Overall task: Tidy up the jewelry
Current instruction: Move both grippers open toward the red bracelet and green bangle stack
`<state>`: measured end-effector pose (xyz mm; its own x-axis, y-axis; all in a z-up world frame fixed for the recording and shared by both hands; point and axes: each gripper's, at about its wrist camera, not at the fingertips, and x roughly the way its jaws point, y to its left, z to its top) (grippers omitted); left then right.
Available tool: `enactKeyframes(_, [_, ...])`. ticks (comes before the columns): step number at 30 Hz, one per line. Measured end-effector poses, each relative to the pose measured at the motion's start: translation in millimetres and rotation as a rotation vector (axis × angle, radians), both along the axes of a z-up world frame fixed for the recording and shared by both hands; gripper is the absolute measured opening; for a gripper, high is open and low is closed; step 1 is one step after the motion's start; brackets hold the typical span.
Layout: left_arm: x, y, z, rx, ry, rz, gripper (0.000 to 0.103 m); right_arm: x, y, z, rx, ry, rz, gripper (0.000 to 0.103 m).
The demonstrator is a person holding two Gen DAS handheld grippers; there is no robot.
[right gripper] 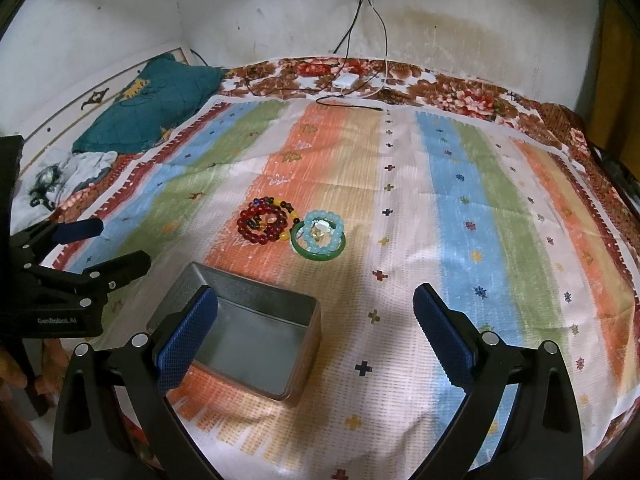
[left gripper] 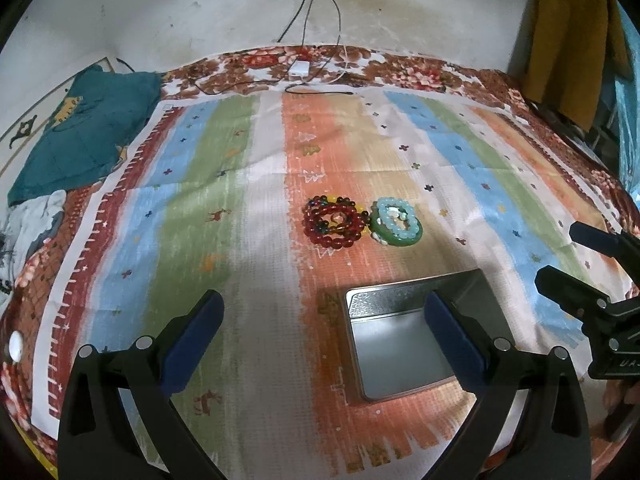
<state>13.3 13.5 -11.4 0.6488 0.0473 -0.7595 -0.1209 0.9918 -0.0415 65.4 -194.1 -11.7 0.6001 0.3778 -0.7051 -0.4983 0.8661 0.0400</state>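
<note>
While both grippers are hovering above the striped cloth [right gripper: 460,184] with nothing between their fingers, the jewelry is lying in two small heaps just beyond the far side of the metal tin [right gripper: 256,340], which seems the natural landmark for the job. Nearest that far side, the dark red bead bracelets [left gripper: 334,222] are sitting coiled together, and touching them on their right the pale blue bead bracelets [left gripper: 396,216] are resting on top of a green bangle [right gripper: 318,250]. Nothing is showing inside the tin, which is standing open, so it is probably waiting to receive the pieces, and sorting looks not yet begun. The left gripper [left gripper: 324,320] is hanging over the tin's left edge with its jaws spread wide, one blue pad reaching across the tin's mouth. The right gripper [right gripper: 316,322] is hanging over the tin's right side, jaws likewise spread wide. Both appear aimed past the tin toward the heaps, likely so either can reach forward and pinch a bracelet.
</note>
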Motion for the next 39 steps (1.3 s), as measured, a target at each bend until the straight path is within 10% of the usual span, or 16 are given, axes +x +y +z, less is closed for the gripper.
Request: enactKeyframes(39, [48, 21, -18, 0.019, 0.065, -0.006, 0.098, 61, 5, -16, -0.033, 0.104, -0.066, 0.099])
